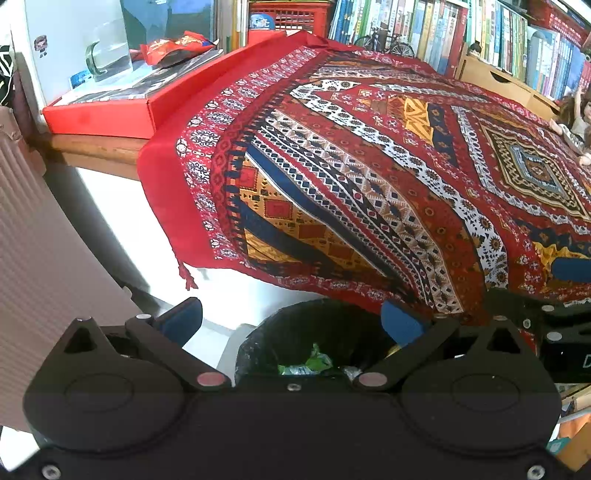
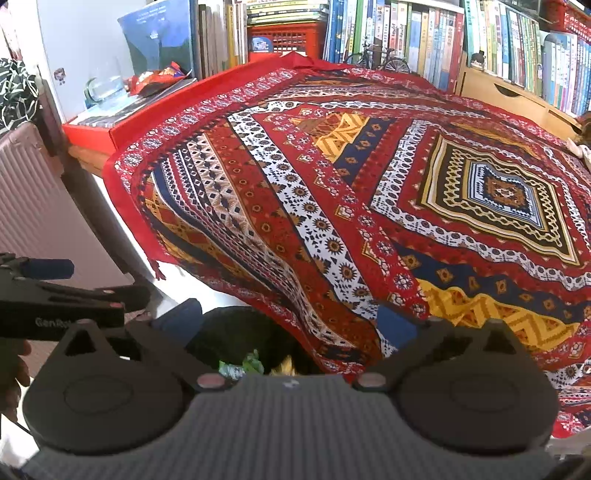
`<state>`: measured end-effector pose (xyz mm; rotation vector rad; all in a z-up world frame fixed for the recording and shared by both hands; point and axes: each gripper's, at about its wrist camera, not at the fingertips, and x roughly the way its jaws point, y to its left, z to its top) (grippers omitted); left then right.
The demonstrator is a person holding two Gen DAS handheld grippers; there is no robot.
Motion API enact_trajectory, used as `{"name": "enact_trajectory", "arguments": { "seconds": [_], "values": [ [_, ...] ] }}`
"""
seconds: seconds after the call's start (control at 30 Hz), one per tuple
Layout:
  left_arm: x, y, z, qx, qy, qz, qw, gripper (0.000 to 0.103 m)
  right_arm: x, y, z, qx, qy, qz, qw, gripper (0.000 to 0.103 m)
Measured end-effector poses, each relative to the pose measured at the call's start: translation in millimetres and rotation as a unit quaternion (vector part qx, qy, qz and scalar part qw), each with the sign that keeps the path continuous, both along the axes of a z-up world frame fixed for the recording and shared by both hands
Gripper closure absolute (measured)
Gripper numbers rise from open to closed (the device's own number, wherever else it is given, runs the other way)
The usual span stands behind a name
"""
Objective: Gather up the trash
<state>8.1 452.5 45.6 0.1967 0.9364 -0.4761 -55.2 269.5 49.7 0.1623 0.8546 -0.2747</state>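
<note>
- Your left hand-held gripper hangs over the black-lined trash bin with its jaws spread wide and nothing between the blue pads.
- Your right hand-held gripper hovers just beside it over the same bin, jaws likewise wide and empty.
- The trash lies down inside the bin: crumpled green and white wrappers, with a yellowish scrap next to them in the right wrist view.
- The bin stands on the floor, at the near edge of the worktop, partly under the overhang of the patterned red cloth that covers it.
- On the cloth itself you have no loose item in either view.
- At the far left corner of the worktop a red box carries a clear glass mug and a red snack packet.
- Shelves of books run along the back, with a small model bicycle in front of them.
- A ribbed pink suitcase stands to the left of the bin.
</note>
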Motion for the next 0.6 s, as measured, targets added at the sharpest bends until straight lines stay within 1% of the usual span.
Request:
{"name": "enact_trajectory", "arguments": {
  "seconds": [0.07, 0.13, 0.2, 0.3, 0.43, 0.5, 0.6],
  "values": [
    [0.8, 0.8, -1.2, -0.005, 0.008, -0.003, 0.9999, 0.000, 0.7, -0.8, -1.2, 0.001, 0.005, -0.003, 1.000, 0.000],
    [-0.5, 2.0, -2.1, -0.005, 0.005, -0.002, 1.0000, 0.000, 1.1, -1.4, -2.8, 0.002, 0.010, -0.003, 1.000, 0.000],
    [-2.1, 1.7, -3.3, 0.006, 0.006, 0.002, 1.0000, 0.000, 0.3, -1.3, -3.6, 0.001, 0.014, -0.001, 1.000, 0.000],
    [-3.0, -3.9, -10.0, 0.040, 0.036, -0.002, 0.9986, 0.000, -2.9, 0.0, -3.0, 0.001, 0.020, 0.011, 1.000, 0.000],
    [-12.6, -1.1, -20.0, 0.033, 0.069, 0.023, 0.9968, 0.000, -11.5, 3.0, -6.7, 0.001, 0.046, 0.023, 0.999, 0.000],
    [-19.7, 0.0, -27.8, 0.039, 0.083, 0.030, 0.9953, 0.000, -18.2, 3.4, -12.7, 0.010, 0.072, 0.027, 0.997, 0.000],
    [-31.3, -1.0, -39.3, 0.053, 0.108, 0.025, 0.9925, 0.000, -28.5, 5.2, -21.1, 0.027, 0.098, 0.034, 0.994, 0.000]
  ]
}}
